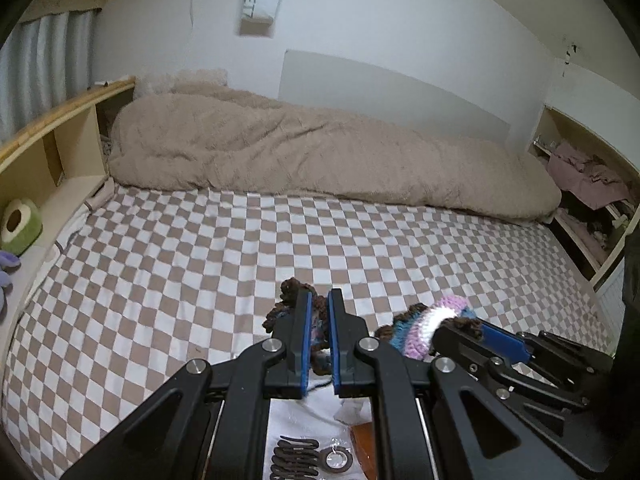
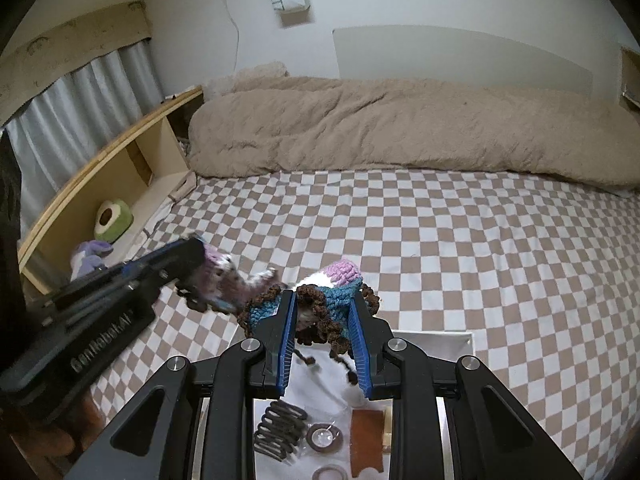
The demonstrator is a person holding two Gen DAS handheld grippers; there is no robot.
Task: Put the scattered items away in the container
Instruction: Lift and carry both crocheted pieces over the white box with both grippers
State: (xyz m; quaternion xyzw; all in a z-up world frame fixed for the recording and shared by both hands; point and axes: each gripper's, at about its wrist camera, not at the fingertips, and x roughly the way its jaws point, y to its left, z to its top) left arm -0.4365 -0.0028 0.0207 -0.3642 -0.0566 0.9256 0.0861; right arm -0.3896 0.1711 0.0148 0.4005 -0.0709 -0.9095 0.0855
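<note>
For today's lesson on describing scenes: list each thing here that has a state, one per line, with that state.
Left claw: shut on one end of the crochet piece.
Right claw: shut on the other end.
Crochet piece: held off the bed by both claws.
Container: open, under the claws, with small items inside.
Duvet: bunched along the wall.
Curtain: drawn.

The right hand-held gripper clamps a crocheted piece above a white container on the checkered bed. At left, the left hand-held gripper grips another crocheted piece.
</note>
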